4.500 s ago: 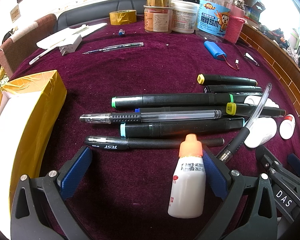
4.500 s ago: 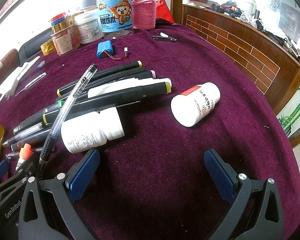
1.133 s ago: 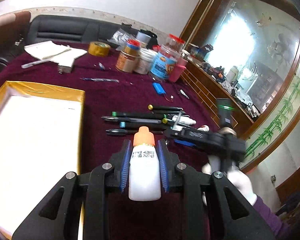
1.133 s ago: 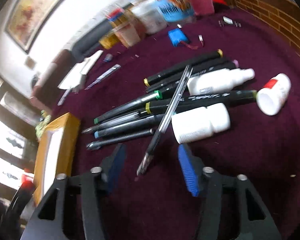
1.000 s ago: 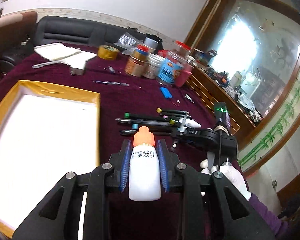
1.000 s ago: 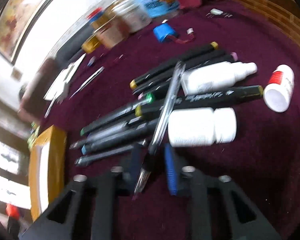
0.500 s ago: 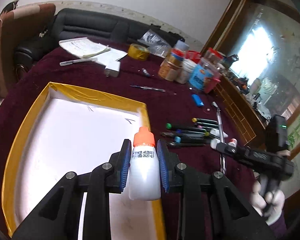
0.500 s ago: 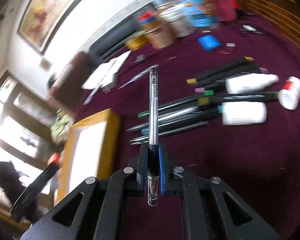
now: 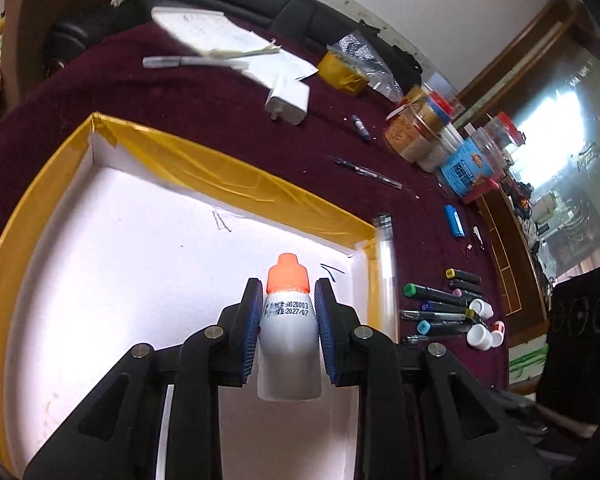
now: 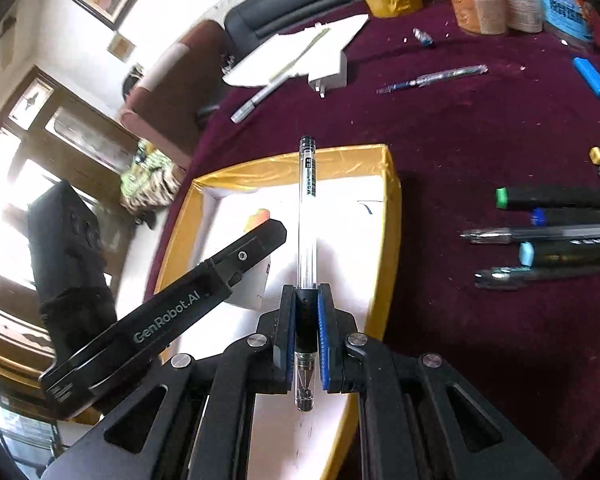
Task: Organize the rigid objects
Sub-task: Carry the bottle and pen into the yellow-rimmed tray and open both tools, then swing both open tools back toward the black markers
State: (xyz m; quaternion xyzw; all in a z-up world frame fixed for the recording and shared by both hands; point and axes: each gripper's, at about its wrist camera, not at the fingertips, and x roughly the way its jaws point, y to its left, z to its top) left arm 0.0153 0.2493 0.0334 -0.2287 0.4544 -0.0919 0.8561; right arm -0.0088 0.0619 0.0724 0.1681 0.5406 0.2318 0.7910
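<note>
Left tongs [image 9: 287, 332] clenched on a white dropper bottle [image 9: 288, 354], blue pads pressing both its sides; bottle upright in the grip, long axis along the fingers, orange cap pointing forward over the white floor of the yellow-rimmed box [image 9: 204, 168]. Bottle base cut off from sight behind the tong frame. Right tongs [image 10: 305, 320] closed tight on a clear gel pen [image 10: 308, 216], gripped at its black rubber sleeve; long axis straight ahead, capped end pointing forward above the box's far rim, nib end toward the camera. Further right, markers [image 10: 556, 196] lying side by side on the maroon desk [image 10: 460, 128], their far ends cropped.
</note>
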